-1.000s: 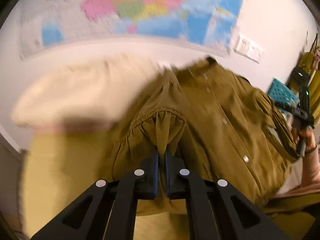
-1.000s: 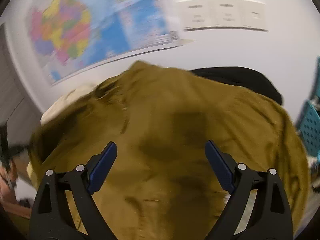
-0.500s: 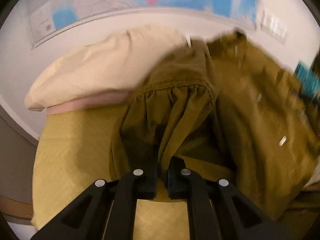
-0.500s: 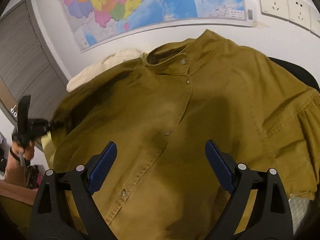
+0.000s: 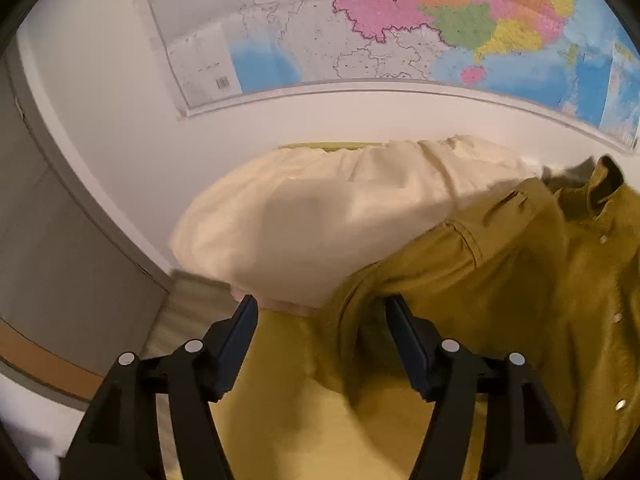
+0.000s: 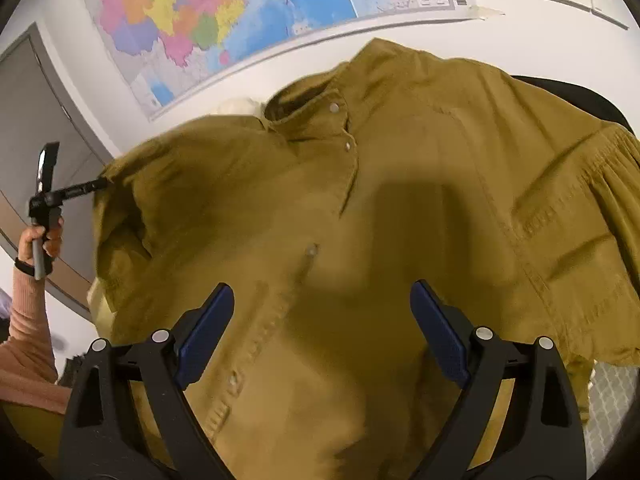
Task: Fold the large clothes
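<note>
Left gripper [image 5: 320, 344] with jaws just opened, nothing clamped, olive shirt [image 6: 360, 220] spread buttoned-side up on the yellow bed cover [image 5: 288, 420], cream pillow [image 5: 320, 220] behind its sleeve, right gripper [image 6: 320, 332] agape, empty above the shirt front

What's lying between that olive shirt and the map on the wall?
A cream pillow, seen best in the left wrist view. It sits against the white wall below the map, and the shirt overlaps its near edge.
</note>
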`<state>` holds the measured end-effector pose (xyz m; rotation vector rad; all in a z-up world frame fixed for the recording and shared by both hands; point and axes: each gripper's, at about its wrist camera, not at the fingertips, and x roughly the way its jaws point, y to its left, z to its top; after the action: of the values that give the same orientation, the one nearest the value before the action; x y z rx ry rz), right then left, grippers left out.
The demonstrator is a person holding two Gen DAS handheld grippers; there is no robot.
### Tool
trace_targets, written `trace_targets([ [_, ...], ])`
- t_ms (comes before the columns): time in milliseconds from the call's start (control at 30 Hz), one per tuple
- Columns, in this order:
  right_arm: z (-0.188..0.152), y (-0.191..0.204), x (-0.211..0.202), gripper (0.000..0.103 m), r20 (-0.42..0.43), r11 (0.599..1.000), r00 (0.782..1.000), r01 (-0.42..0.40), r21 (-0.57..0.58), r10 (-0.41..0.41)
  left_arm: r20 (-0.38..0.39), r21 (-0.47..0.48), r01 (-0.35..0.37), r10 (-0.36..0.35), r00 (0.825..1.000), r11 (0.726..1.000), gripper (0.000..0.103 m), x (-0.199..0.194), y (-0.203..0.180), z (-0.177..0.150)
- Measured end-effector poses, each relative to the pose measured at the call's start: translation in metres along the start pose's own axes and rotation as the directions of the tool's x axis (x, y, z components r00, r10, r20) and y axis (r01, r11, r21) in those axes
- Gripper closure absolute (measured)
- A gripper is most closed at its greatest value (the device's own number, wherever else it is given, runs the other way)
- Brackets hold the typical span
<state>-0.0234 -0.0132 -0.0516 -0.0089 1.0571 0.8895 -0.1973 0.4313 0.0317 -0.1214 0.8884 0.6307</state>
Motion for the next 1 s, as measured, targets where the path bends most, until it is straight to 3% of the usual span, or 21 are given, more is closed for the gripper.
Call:
trace_targets([
  [33, -0.002, -0.003, -0.002, 0.014, -0.001, 1.0, 1.0, 0.002, 0.005, -0.002, 0.022, -0.009, 0.042, -0.042, 0.999, 0.999, 0.039, -0.007, -0.002, -0.005],
  [67, -0.004, -0.006, -0.005, 0.014, 0.003, 1.0, 1.0, 0.011, 0.015, -0.011, 0.063, -0.02, 0.169, -0.168, 0.984, 0.985, 0.038, -0.022, -0.004, -0.012],
  [100, -0.005, -0.009, -0.008, 0.014, 0.009, 1.0, 1.0, 0.017, 0.025, -0.017, 0.093, -0.022, 0.29, -0.286, 0.954, 0.957, 0.037, -0.033, -0.008, -0.02],
  [133, -0.007, -0.014, -0.012, 0.014, 0.016, 0.999, 1.0, 0.019, 0.038, -0.02, 0.106, -0.013, 0.362, -0.359, 0.927, 0.932, 0.034, -0.04, -0.012, -0.025],
  [167, -0.011, -0.02, -0.019, 0.014, 0.027, 0.998, 0.999, 0.017, 0.057, -0.019, 0.113, 0.03, 0.453, -0.453, 0.884, 0.891, 0.033, -0.053, -0.023, -0.038],
  [200, -0.013, -0.023, -0.023, 0.013, 0.035, 0.997, 0.999, 0.019, 0.069, -0.022, 0.097, 0.069, 0.49, -0.495, 0.863, 0.869, 0.033, -0.06, -0.034, -0.049],
  [267, -0.019, -0.031, -0.029, 0.013, 0.039, 0.996, 0.999, 0.028, 0.086, -0.031, 0.031, 0.15, 0.535, -0.545, 0.838, 0.832, 0.033, -0.063, -0.061, -0.075],
  [333, -0.029, -0.039, -0.036, 0.013, 0.034, 0.993, 0.998, 0.039, 0.111, -0.043, -0.058, 0.177, 0.564, -0.563, 0.824, 0.807, 0.035, -0.053, -0.083, -0.101],
  [433, -0.046, -0.05, -0.054, 0.013, 0.049, 0.988, 0.996, 0.063, 0.14, -0.07, -0.203, 0.08, 0.651, -0.627, 0.752, 0.755, 0.049, -0.02, -0.101, -0.135],
  [467, -0.053, -0.055, -0.065, 0.013, 0.051, 0.985, 0.996, 0.066, 0.159, -0.075, -0.23, 0.044, 0.657, -0.632, 0.74, 0.753, 0.053, -0.008, -0.101, -0.141],
  [567, -0.073, -0.072, -0.093, 0.013, 0.064, 0.97, 0.988, 0.126, 0.209, -0.142, -0.249, -0.079, 0.687, -0.682, 0.688, 0.722, 0.053, 0.013, -0.092, -0.151],
  [667, -0.098, -0.086, -0.108, 0.012, 0.026, 0.95, 0.978, 0.195, 0.244, -0.208, -0.236, -0.144, 0.703, -0.714, 0.66, 0.697, 0.053, 0.026, -0.077, -0.156],
  [700, -0.106, -0.09, -0.108, 0.012, 0.006, 0.945, 0.977, 0.205, 0.256, -0.214, -0.234, -0.16, 0.72, -0.735, 0.637, 0.675, 0.053, 0.028, -0.072, -0.158],
  [800, -0.123, -0.092, -0.098, 0.012, -0.049, 0.949, 0.982, 0.187, 0.255, -0.181, -0.243, -0.163, 0.74, -0.754, 0.611, 0.652, 0.053, 0.028, -0.08, -0.161],
  [833, -0.127, -0.089, -0.091, 0.012, -0.071, 0.952, 0.982, 0.186, 0.241, -0.174, -0.251, -0.161, 0.758, -0.769, 0.588, 0.632, 0.051, 0.028, -0.086, -0.161],
  [867, -0.128, -0.086, -0.088, 0.013, -0.077, 0.955, 0.98, 0.194, 0.226, -0.182, -0.262, -0.157, 0.784, -0.79, 0.554, 0.601, 0.044, 0.028, -0.096, -0.163],
  [900, -0.129, -0.079, -0.085, 0.017, -0.066, 0.961, 0.976, 0.216, 0.173, -0.207, -0.273, -0.148, 0.795, -0.797, 0.539, 0.589, 0.039, 0.028, -0.106, -0.163],
  [933, -0.129, -0.074, -0.083, 0.043, -0.059, 0.966, 0.975, 0.221, 0.136, -0.214, -0.259, -0.131, 0.799, -0.798, 0.544, 0.587, 0.031, 0.026, -0.113, -0.165],
  [967, -0.129, -0.073, -0.082, 0.084, -0.053, 0.969, 0.978, 0.205, 0.137, -0.199, -0.245, -0.11, 0.806, -0.802, 0.545, 0.581, 0.029, 0.024, -0.121, -0.163],
  [1000, -0.129, -0.076, -0.081, 0.101, -0.05, 0.97, 0.982, 0.188, 0.151, -0.183, -0.249, -0.111, 0.804, -0.8, 0.546, 0.584, 0.029, 0.025, -0.127, -0.161],
])
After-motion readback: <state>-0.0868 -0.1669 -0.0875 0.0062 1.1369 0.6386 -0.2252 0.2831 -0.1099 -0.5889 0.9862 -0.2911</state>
